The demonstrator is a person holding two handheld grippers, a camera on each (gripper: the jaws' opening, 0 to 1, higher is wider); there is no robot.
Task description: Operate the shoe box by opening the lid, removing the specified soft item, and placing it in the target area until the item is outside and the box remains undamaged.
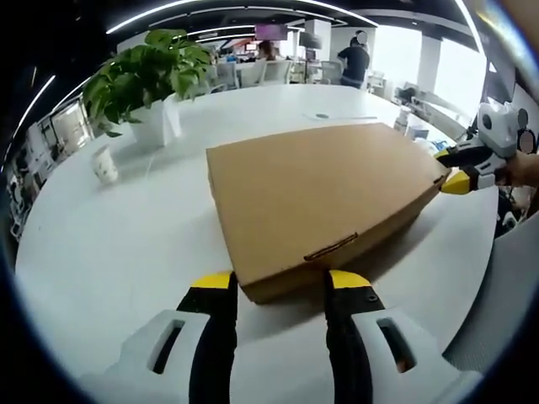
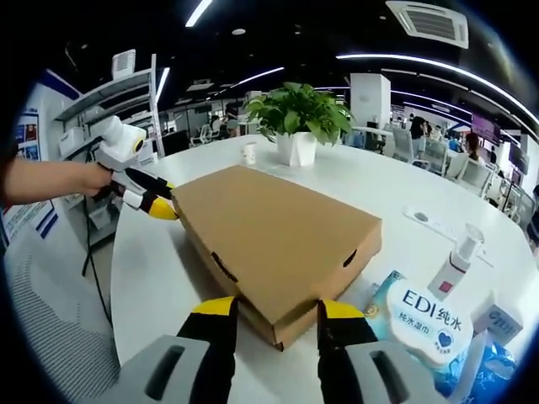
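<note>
The shoe box (image 1: 324, 198) lies flat on the white table (image 1: 109, 252) with its lid closed, so I judge that the task is only at its beginning: the lid is not yet opened, the soft item is not yet taken out, and nothing is placed anywhere. The soft item itself is hidden, presumably inside the box, and I cannot tell which place is the target area.

In the left gripper view the left gripper (image 1: 278, 282) stands at 6 o'clock with its jaws apart, one on each side of the near corner of the box, just beside the cardboard and not closed on it. The right gripper (image 1: 459, 172) shows at 3 o'clock at the far corner of the box; its yellow tips touch or almost touch the edge. In the right gripper view its jaws are spread at 6 o'clock around the near corner, grasping nothing.

The count, as far as I can see:
- one shoe box, undamaged
- two grippers
- one potted plant (image 2: 296, 118) at 12 o'clock in the right gripper view
- one small white cup (image 2: 249, 152) beside the plant
- one spray bottle (image 2: 456, 257) at 4 o'clock
- one round pack of wipes (image 2: 425, 324) with blue letters, just beside the box corner
- one small white carton (image 2: 504, 318) at the right edge

Several people (image 1: 354, 59) are far behind the table
</note>
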